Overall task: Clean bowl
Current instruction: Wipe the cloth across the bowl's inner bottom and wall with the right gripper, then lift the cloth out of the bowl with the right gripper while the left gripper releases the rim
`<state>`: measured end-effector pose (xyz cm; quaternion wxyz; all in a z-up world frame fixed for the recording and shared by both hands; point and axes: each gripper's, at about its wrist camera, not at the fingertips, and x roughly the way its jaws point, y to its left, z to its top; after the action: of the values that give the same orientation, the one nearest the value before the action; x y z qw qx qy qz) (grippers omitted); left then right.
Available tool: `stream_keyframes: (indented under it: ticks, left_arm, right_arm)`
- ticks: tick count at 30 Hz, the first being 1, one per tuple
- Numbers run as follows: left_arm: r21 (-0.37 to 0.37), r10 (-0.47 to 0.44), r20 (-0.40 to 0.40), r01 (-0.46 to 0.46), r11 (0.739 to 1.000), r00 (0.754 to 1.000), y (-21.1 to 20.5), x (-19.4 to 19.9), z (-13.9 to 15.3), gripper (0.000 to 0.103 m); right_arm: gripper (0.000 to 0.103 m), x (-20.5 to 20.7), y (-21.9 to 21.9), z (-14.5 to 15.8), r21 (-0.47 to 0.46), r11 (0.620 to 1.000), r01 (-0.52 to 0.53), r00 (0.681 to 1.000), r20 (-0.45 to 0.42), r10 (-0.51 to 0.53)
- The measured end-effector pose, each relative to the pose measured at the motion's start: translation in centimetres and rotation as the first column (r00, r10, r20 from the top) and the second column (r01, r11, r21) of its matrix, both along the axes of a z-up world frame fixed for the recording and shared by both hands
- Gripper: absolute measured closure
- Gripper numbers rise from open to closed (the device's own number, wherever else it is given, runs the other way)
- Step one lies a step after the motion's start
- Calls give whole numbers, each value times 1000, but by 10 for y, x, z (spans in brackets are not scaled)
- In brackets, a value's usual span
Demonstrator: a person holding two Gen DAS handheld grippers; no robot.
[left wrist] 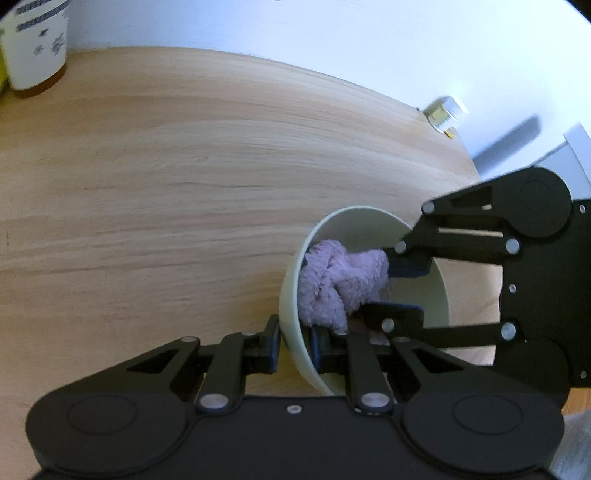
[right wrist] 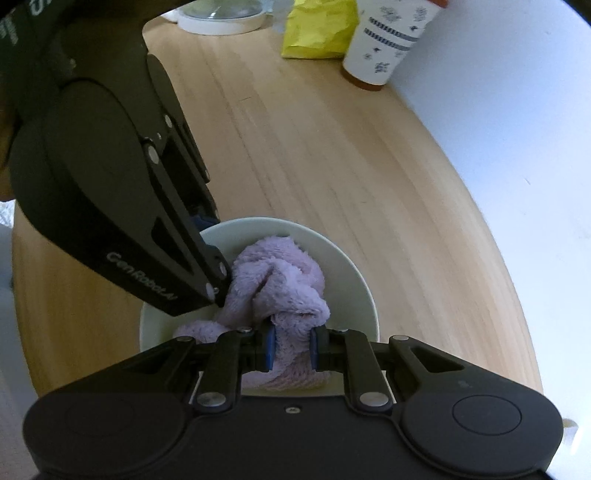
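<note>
Left gripper (left wrist: 293,349) astride bowl (left wrist: 291,295) rim

Wooden table (right wrist: 332,177): bowl (right wrist: 354,280), patterned cup (right wrist: 388,40), yellow bag (right wrist: 317,29), small jar (left wrist: 445,112).

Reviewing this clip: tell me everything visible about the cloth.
The cloth is pale lilac, fluffy terry-like fabric, bunched into a crumpled wad inside the pale green bowl. The right gripper has its jaws pinched on its near end, pressing it against the bowl's inner wall. The left gripper clamps the bowl's rim beside it.

Soft daylight, fisheye warping, blurred edges.
</note>
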<state>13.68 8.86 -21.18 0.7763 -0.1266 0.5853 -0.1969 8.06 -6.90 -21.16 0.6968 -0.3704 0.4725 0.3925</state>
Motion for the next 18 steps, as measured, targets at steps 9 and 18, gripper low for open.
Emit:
stream_keyframes:
  ticks: [9, 18]
  left_arm:
    - [9, 50, -31, -50, 999, 998, 0, 3, 0, 91]
    - [14, 82, -47, -82, 997, 996, -1, 4, 1, 90]
  right_arm:
    - [84, -10, 7, -1, -58, 988, -142, 986, -96, 136]
    - [84, 38, -21, 17, 166, 965, 205, 896, -429, -116]
